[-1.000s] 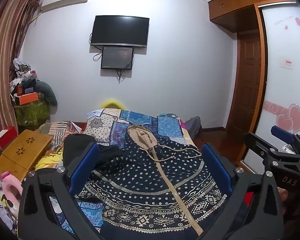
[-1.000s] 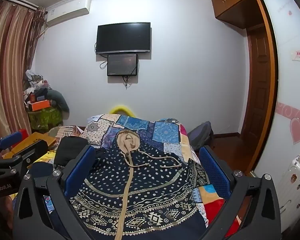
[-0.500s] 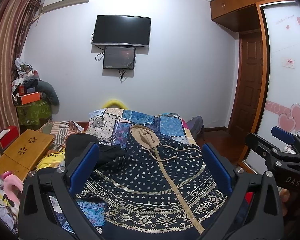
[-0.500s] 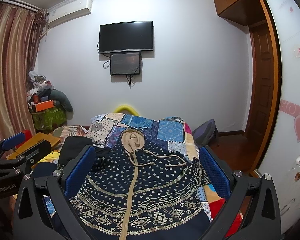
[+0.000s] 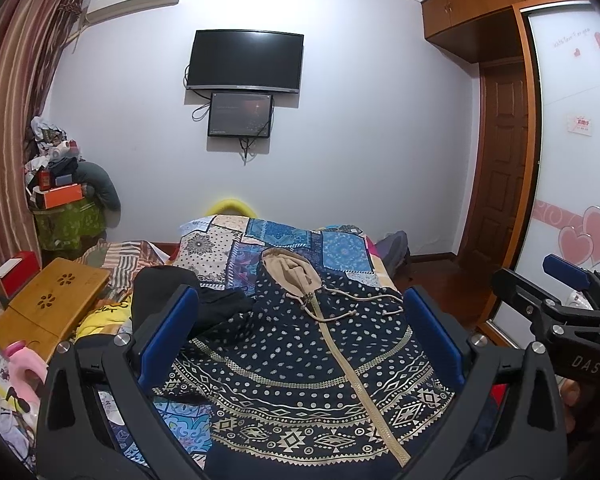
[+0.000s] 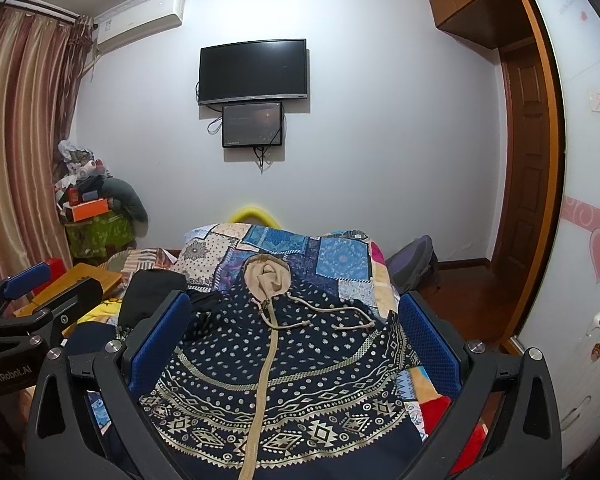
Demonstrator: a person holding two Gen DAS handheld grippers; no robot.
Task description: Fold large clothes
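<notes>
I see the hoodie (image 5: 300,352) spread front-up along the bed (image 5: 340,248), its hood (image 5: 290,272) toward the far edge and its hem at the near edge. My left gripper (image 5: 298,332) hangs above it with both fingers spread wide, holding nothing; my right gripper (image 6: 296,332) is just as wide and empty. Only the left view shows the pink bottle (image 5: 22,362) by the bed's left edge. Only the right view shows the white suitcase (image 6: 588,364) at the wardrobe (image 6: 580,160). Each view catches the other gripper at its margin.
</notes>
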